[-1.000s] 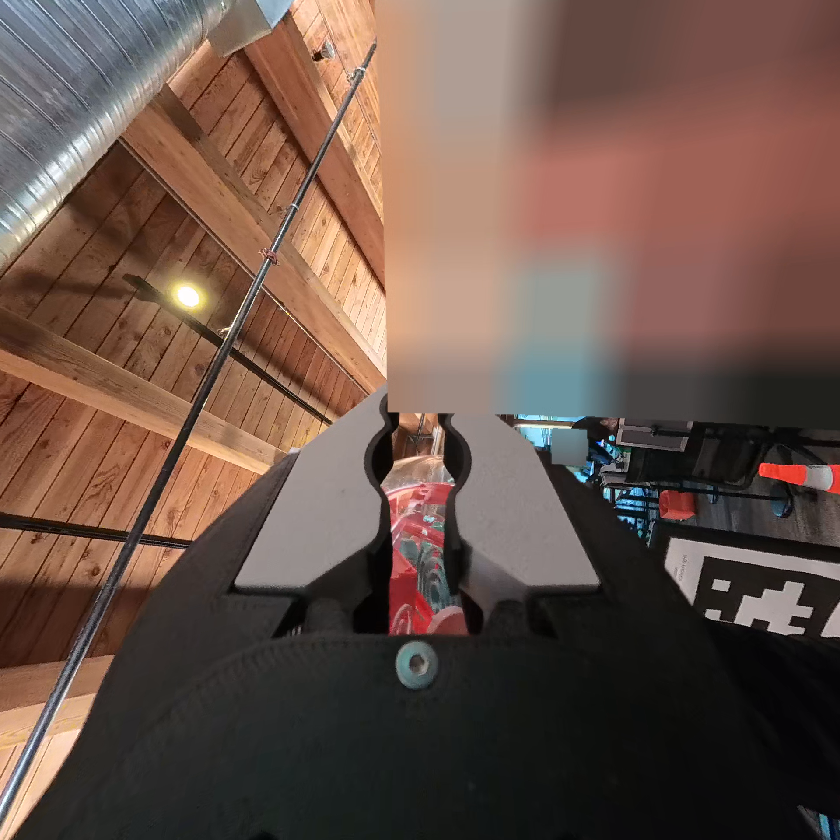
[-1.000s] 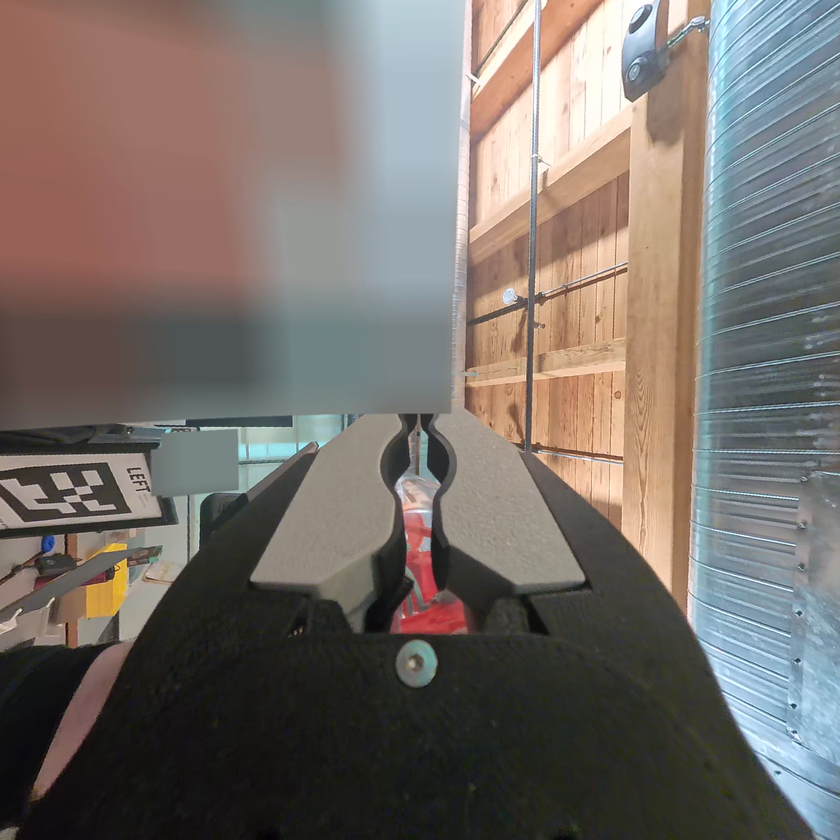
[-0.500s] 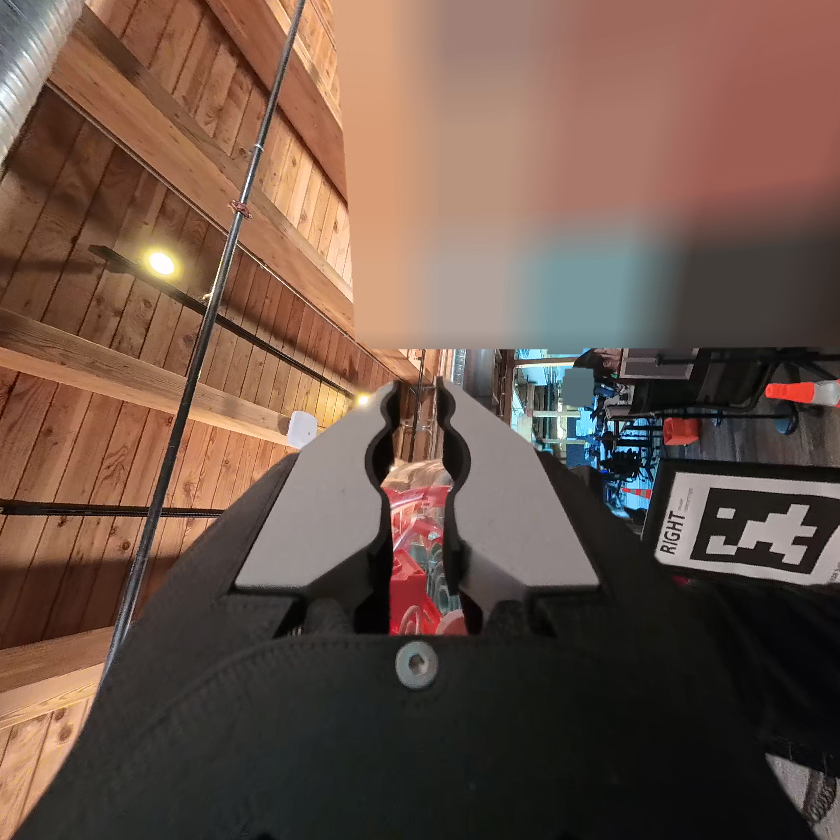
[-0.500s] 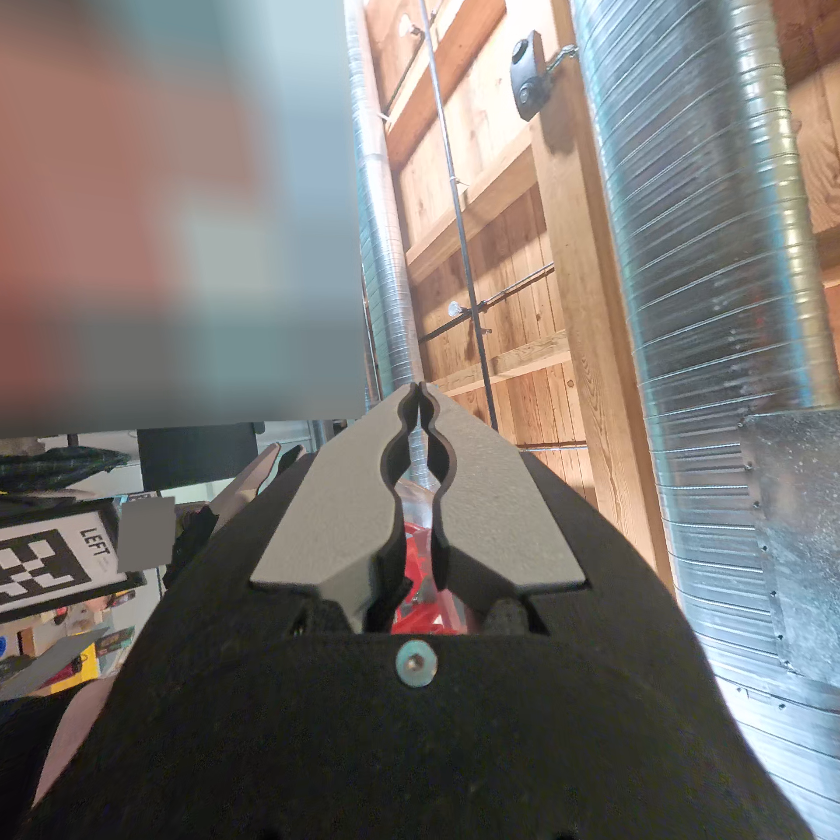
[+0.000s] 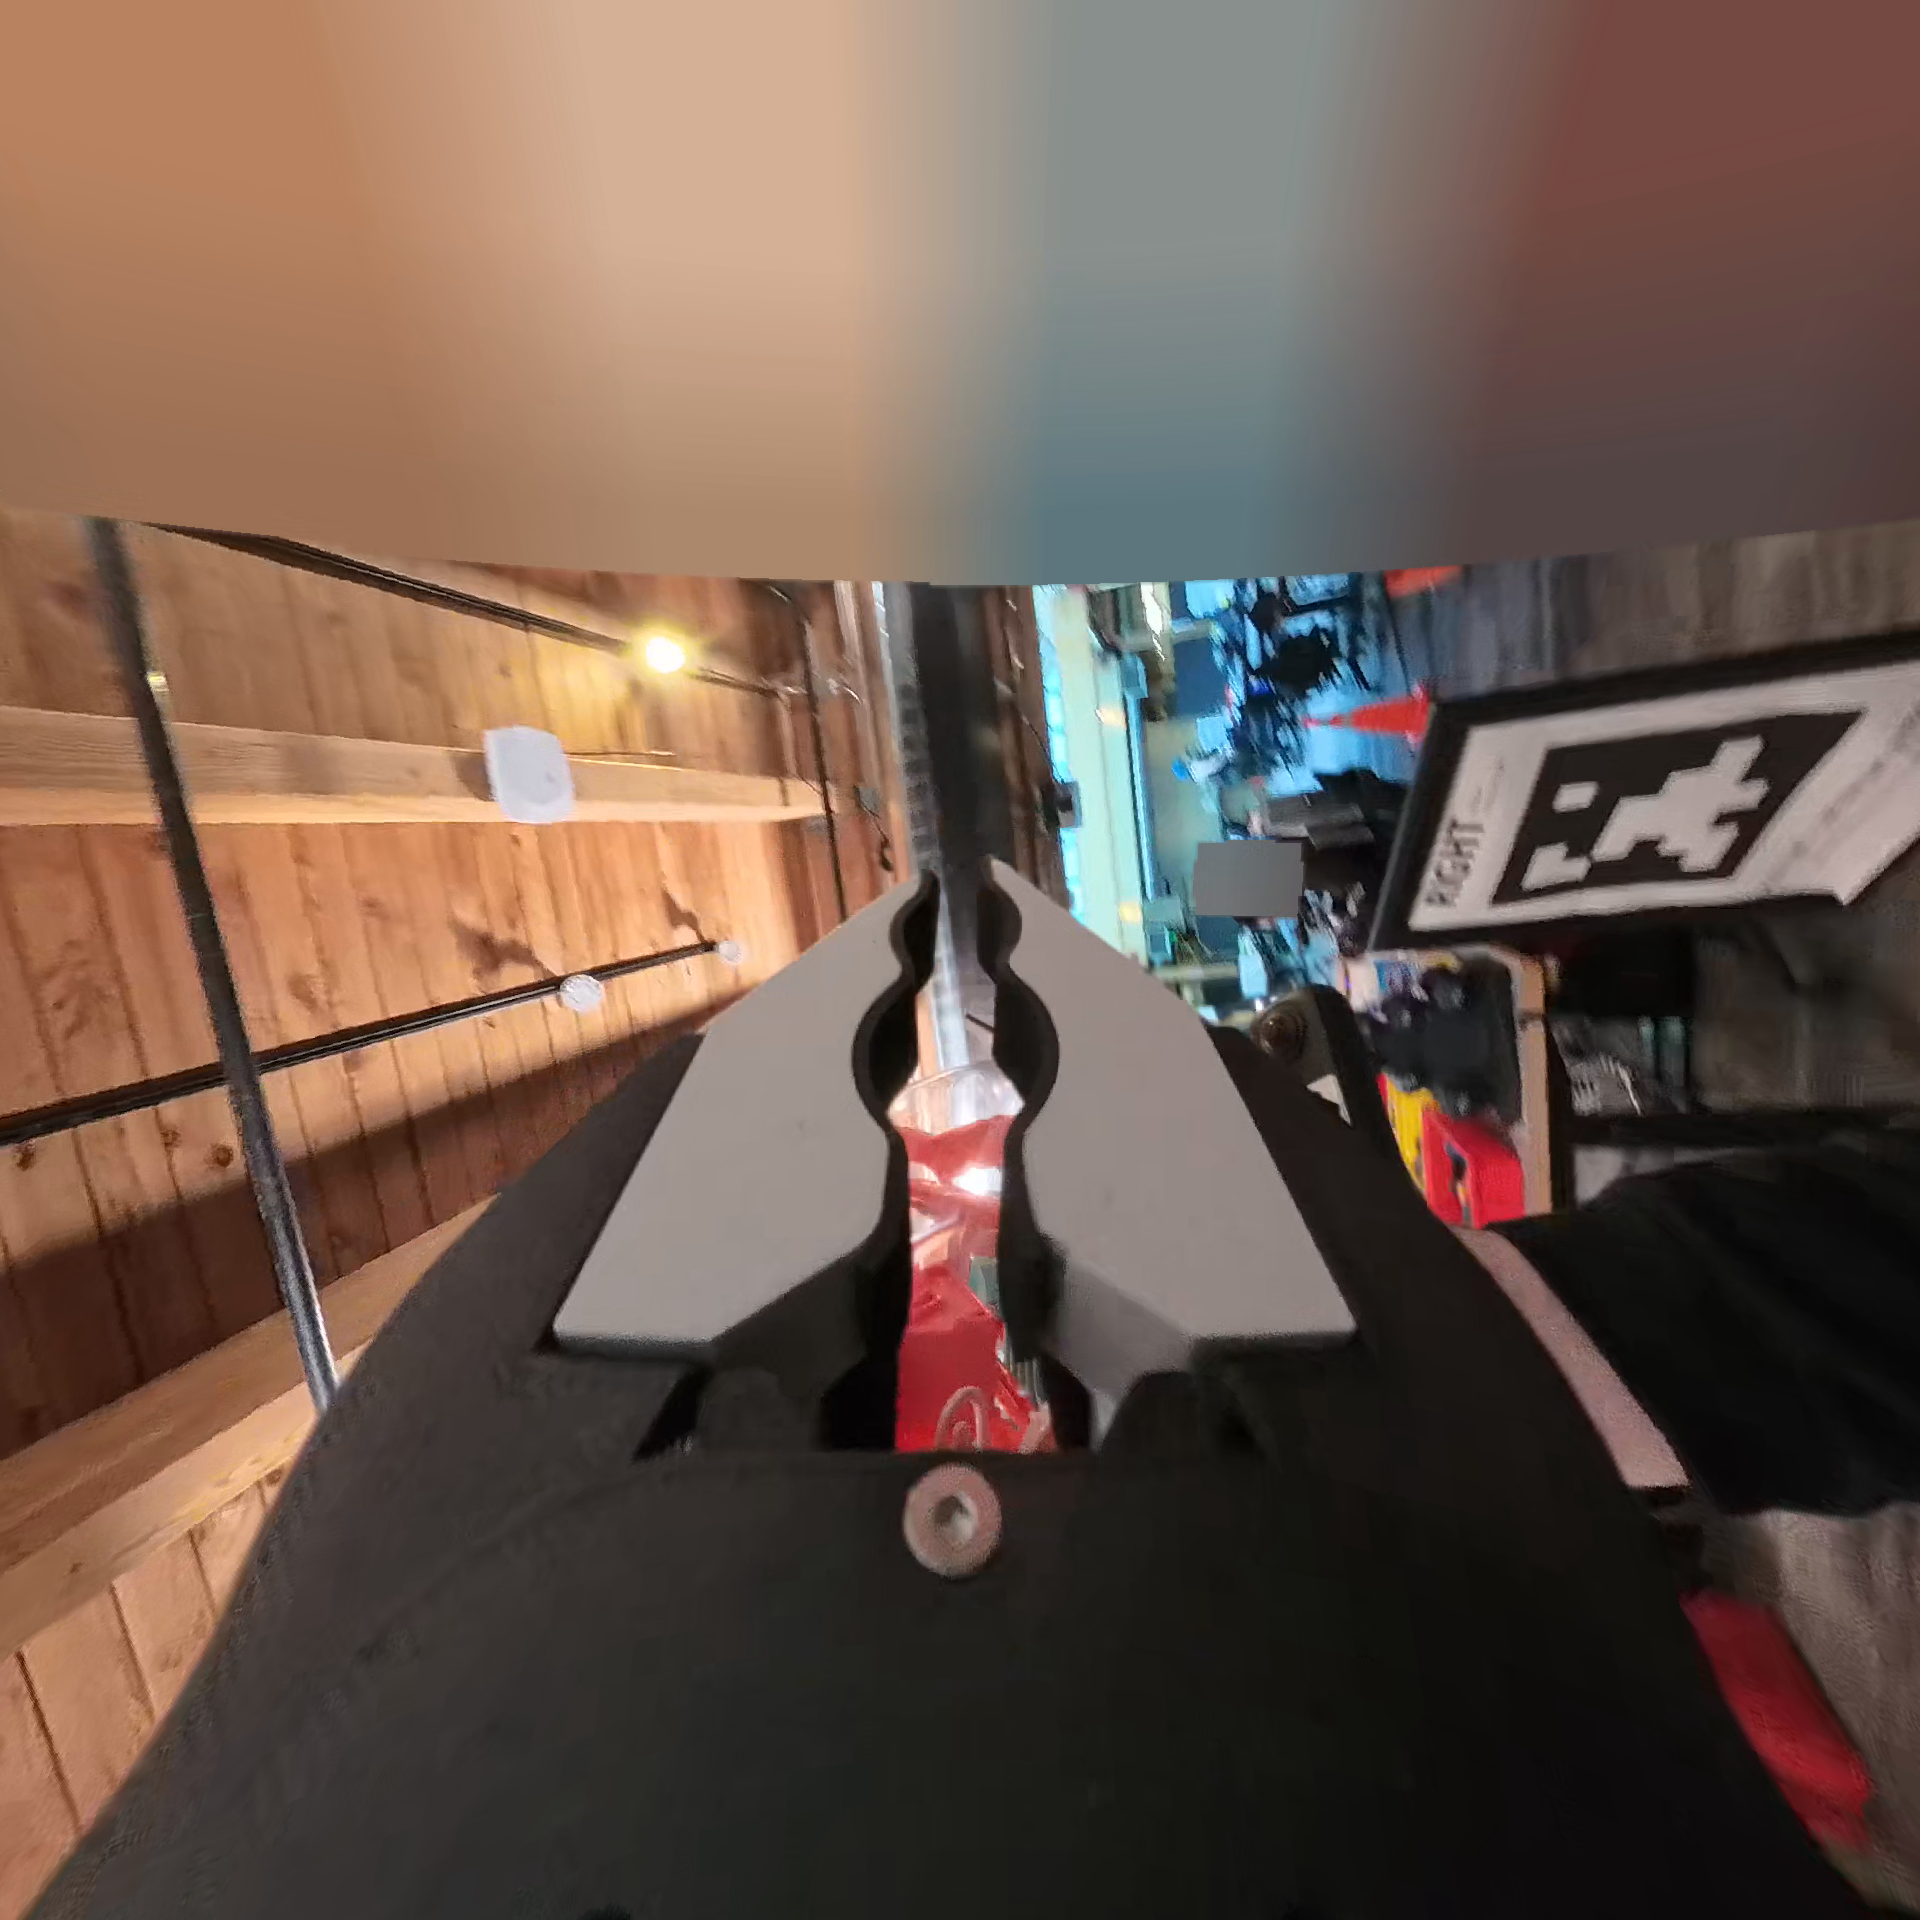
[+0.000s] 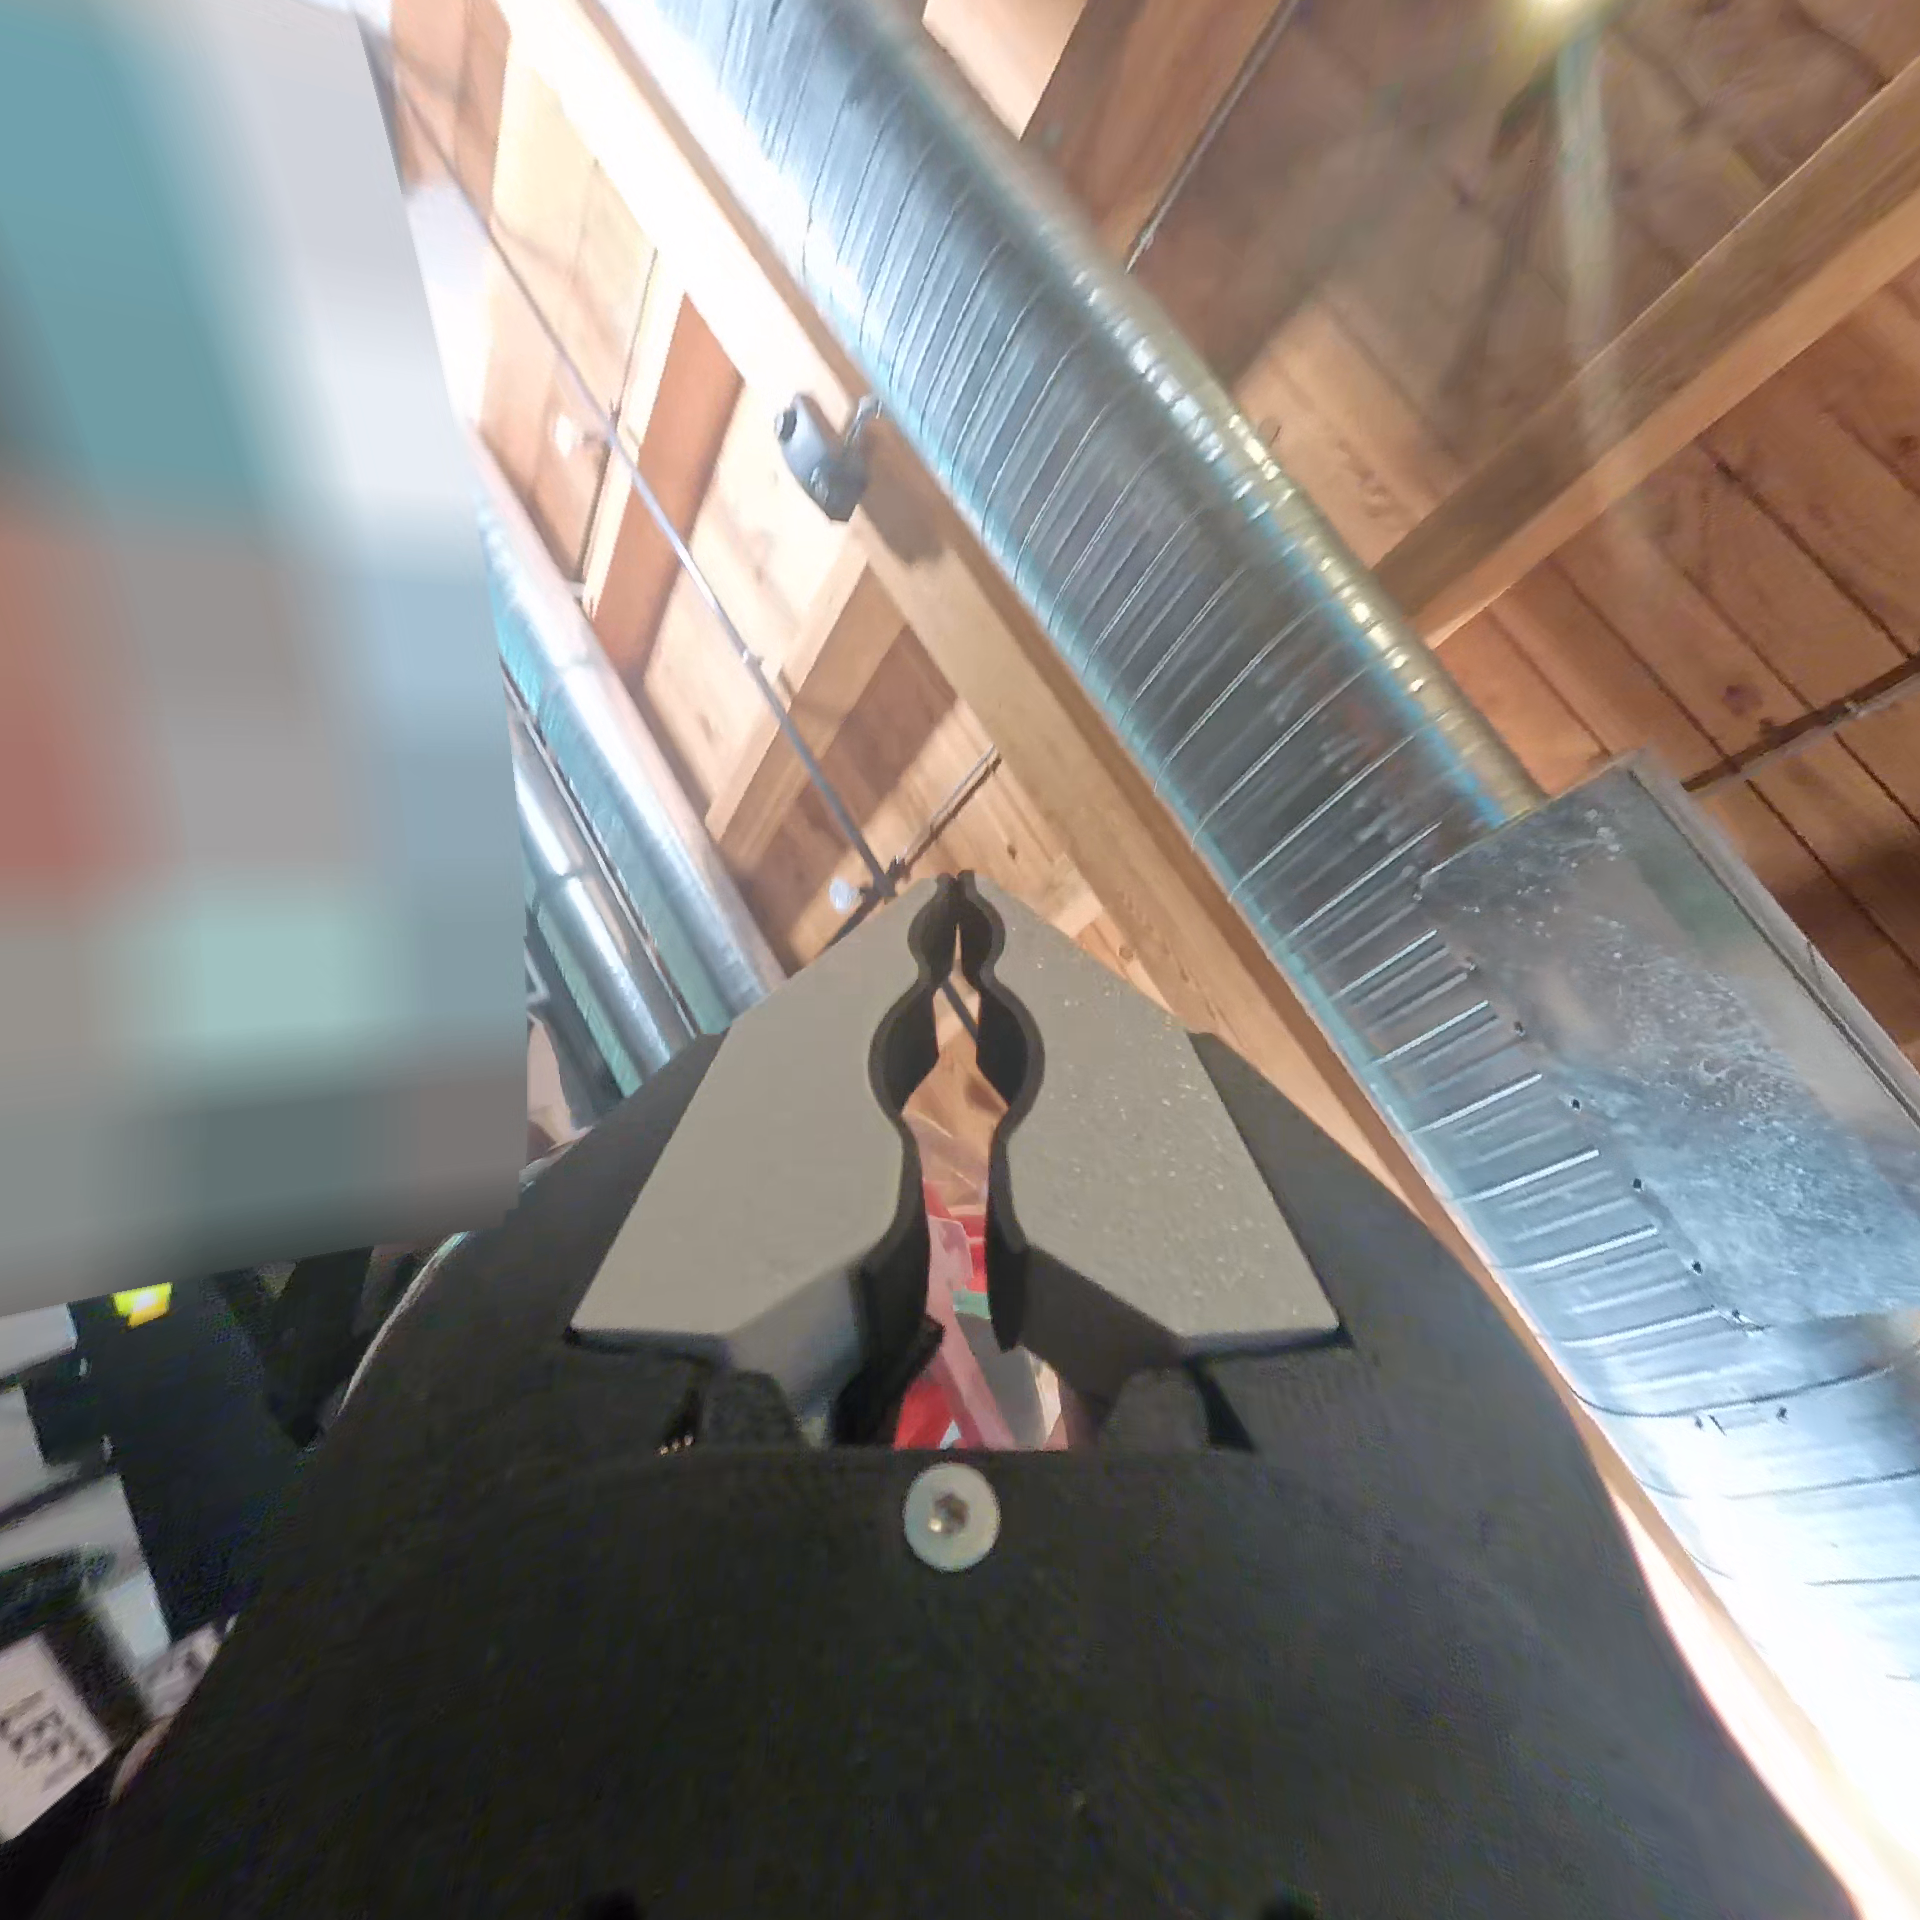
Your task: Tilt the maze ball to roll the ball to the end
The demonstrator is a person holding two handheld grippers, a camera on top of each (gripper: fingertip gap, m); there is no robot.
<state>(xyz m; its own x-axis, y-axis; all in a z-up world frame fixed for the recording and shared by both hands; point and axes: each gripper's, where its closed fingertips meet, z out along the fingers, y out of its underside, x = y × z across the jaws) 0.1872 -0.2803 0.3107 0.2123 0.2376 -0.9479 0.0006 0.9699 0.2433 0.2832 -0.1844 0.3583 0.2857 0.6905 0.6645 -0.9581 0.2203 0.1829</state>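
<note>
The maze ball is a clear sphere with red tracks inside. Only a strip of it shows between the grey fingers in the left wrist view and in the right wrist view. My left gripper is shut on the maze ball, with its tips a little apart. My right gripper is shut on it from the other side, with its tips almost touching. Both point up toward the wooden ceiling. The small ball inside is hidden. The right gripper's marker tag shows at the right of the left wrist view.
Wooden ceiling boards and beams fill the left wrist view, with a lamp and a metal rod. A large silver duct crosses the right wrist view. A black sleeve is at the right. Blurred room clutter lies beyond.
Both grippers have tilted and rolled with the maze ball held between them. The left view swung down toward the room. In the right view the duct went from upright to diagonal.
</note>
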